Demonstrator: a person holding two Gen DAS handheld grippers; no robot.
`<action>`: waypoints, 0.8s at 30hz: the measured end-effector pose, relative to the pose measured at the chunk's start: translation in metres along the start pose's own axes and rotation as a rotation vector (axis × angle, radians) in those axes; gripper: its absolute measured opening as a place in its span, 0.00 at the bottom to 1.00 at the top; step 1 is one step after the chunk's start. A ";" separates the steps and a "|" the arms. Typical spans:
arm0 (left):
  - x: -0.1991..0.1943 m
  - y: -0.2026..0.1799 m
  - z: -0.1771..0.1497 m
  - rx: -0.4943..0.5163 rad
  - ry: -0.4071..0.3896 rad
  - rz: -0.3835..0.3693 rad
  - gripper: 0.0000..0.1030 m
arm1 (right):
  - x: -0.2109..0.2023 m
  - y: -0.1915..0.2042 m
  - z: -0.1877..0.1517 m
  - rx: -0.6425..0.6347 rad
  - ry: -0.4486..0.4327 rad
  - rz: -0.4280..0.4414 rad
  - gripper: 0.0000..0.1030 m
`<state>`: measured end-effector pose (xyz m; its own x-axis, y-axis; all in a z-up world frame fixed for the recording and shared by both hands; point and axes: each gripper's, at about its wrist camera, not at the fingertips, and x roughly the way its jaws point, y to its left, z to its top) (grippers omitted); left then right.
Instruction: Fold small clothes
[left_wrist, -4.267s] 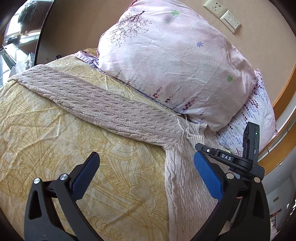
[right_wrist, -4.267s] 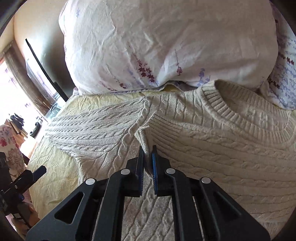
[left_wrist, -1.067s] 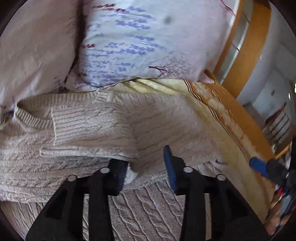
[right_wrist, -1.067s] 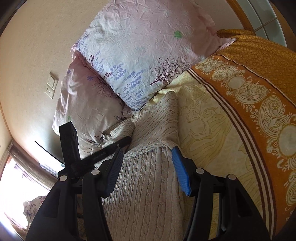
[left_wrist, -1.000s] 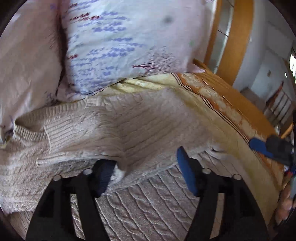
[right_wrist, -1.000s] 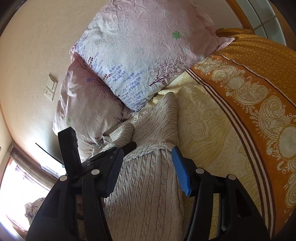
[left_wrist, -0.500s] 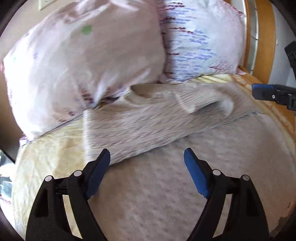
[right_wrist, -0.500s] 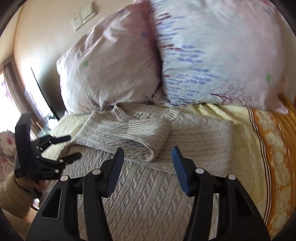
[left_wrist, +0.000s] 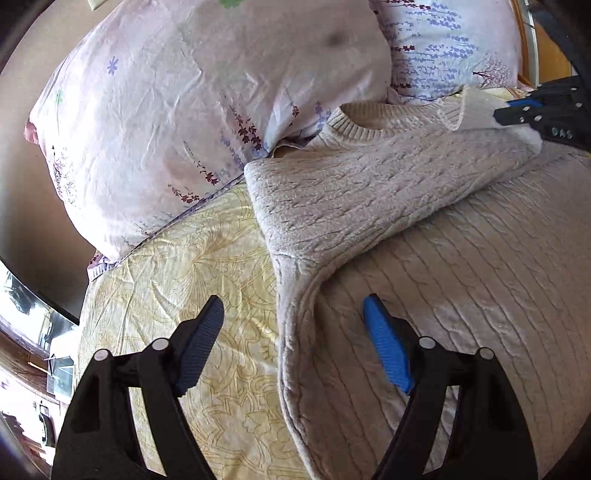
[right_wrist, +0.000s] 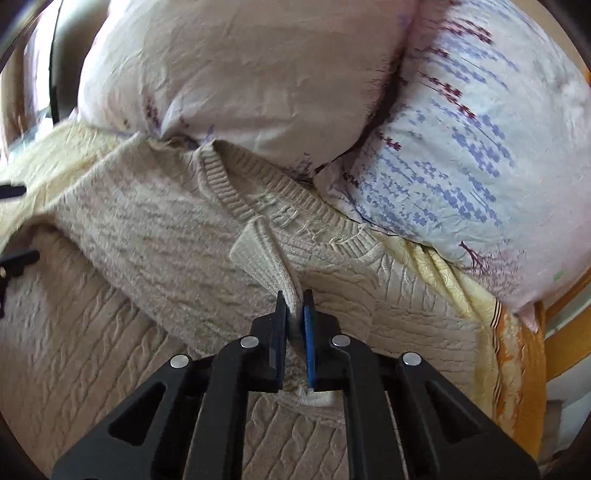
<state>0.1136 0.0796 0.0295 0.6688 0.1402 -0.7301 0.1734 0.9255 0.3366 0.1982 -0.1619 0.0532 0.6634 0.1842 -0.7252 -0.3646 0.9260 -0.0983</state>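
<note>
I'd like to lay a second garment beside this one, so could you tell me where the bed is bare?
Bare bedspread lies left of the sweater, below the pink pillow. A narrow strip runs along its other side. The collar end is crowded against both pillows.

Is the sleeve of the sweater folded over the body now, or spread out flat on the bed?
Folded: the sleeve lies across the sweater, its cuff pinched by the right gripper.
</note>
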 end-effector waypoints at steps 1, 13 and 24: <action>0.004 0.002 0.002 -0.010 0.005 0.001 0.68 | -0.007 -0.017 -0.001 0.103 -0.030 0.015 0.07; 0.025 0.005 0.008 -0.090 0.029 0.025 0.56 | -0.024 -0.147 -0.100 0.884 0.050 0.219 0.09; 0.026 0.067 -0.033 -0.458 0.079 -0.209 0.56 | -0.101 -0.165 -0.179 0.805 0.102 0.271 0.65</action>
<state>0.1182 0.1567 0.0133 0.5939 -0.0549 -0.8026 -0.0483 0.9934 -0.1037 0.0738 -0.3925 0.0207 0.5443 0.4385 -0.7152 0.0985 0.8133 0.5735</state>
